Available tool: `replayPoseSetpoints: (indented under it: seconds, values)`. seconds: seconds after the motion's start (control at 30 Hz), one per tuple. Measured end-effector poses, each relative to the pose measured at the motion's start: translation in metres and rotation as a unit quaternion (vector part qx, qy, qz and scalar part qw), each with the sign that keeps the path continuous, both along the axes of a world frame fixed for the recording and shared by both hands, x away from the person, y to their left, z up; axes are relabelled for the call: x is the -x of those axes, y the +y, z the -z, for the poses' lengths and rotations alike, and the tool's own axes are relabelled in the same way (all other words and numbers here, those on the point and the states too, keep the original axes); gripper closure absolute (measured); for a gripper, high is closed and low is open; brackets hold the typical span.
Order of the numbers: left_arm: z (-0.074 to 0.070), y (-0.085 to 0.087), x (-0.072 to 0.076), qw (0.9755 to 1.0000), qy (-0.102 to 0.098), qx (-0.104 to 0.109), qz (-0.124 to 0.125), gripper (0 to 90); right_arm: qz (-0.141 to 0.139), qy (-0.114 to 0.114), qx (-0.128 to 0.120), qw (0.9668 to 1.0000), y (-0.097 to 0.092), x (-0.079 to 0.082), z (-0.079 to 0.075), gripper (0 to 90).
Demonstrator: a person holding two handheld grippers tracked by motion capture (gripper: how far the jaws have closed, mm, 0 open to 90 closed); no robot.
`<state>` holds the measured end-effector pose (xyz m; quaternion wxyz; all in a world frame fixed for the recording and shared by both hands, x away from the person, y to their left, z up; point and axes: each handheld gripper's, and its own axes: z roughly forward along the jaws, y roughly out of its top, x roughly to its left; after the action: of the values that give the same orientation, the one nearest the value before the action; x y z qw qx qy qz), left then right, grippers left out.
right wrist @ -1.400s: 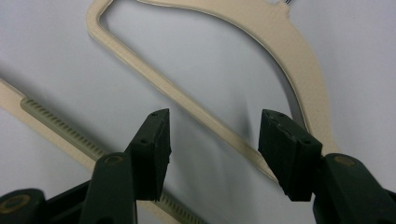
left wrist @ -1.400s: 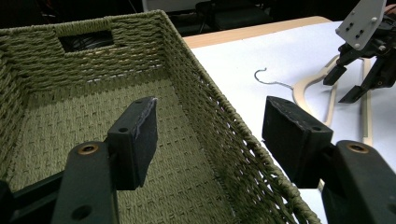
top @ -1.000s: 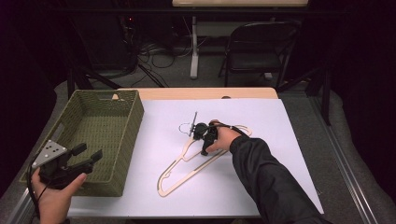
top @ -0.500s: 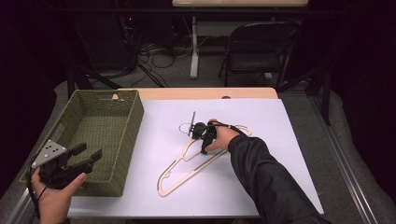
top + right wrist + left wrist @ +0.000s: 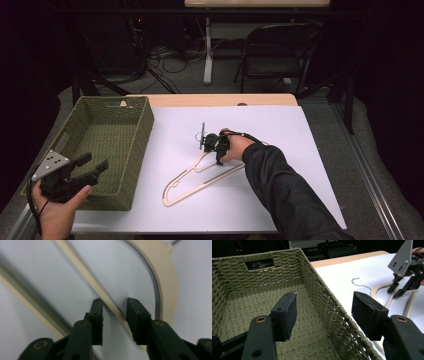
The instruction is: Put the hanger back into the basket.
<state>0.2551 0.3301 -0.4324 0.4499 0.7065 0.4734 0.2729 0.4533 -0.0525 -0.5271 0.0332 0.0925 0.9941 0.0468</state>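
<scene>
White-topped table [image 5: 280, 200] with a green woven basket [image 5: 107, 137] at left, a pale wooden hanger [image 5: 192, 182] mid-table.

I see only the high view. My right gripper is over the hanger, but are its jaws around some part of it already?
Observer: Yes. The right gripper is open, one jaw on each side of a thin bar of the hanger.
Operator: Is it clamped?
Observer: No, a gap shows at both pads.
Operator: And the left gripper?
Observer: The left gripper is open, straddling the wall of the green basket.
</scene>
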Motion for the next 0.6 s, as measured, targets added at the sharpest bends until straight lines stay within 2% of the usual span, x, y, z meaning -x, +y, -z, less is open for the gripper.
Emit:
replayPoseSetpoints:
  seconds: [0.1, 0.17, 0.23, 0.3, 0.4, 0.6]
  values:
    - [0.000, 0.000, 0.001, 1.0000, -0.001, 0.000, -0.001, 37.1, -0.017, 0.027, 0.010, 0.9995, -0.001, 0.005, 0.000, 76.8]
    - [0.000, 0.000, 0.001, 1.0000, 0.000, -0.001, 0.000, 37.1, -0.025, 0.035, 0.016, 0.9989, -0.001, 0.008, 0.000, 81.3]
    - [0.000, -0.001, 0.001, 1.0000, 0.000, -0.001, 0.001, 37.1, -0.036, 0.036, 0.017, 0.9986, 0.000, 0.011, 0.000, 85.1]
    - [0.000, -0.002, 0.001, 1.0000, 0.000, -0.002, 0.002, 37.5, -0.026, 0.038, 0.013, 0.9989, 0.001, 0.012, -0.002, 85.4]
    - [-0.001, -0.004, 0.001, 1.0000, -0.001, -0.004, 0.005, 37.5, -0.031, 0.040, 0.013, 0.9986, 0.000, 0.011, -0.002, 85.5]
    - [-0.001, -0.008, 0.001, 0.9999, -0.002, -0.006, 0.010, 37.5, -0.035, 0.031, 0.006, 0.9989, -0.002, 0.013, -0.003, 85.5]
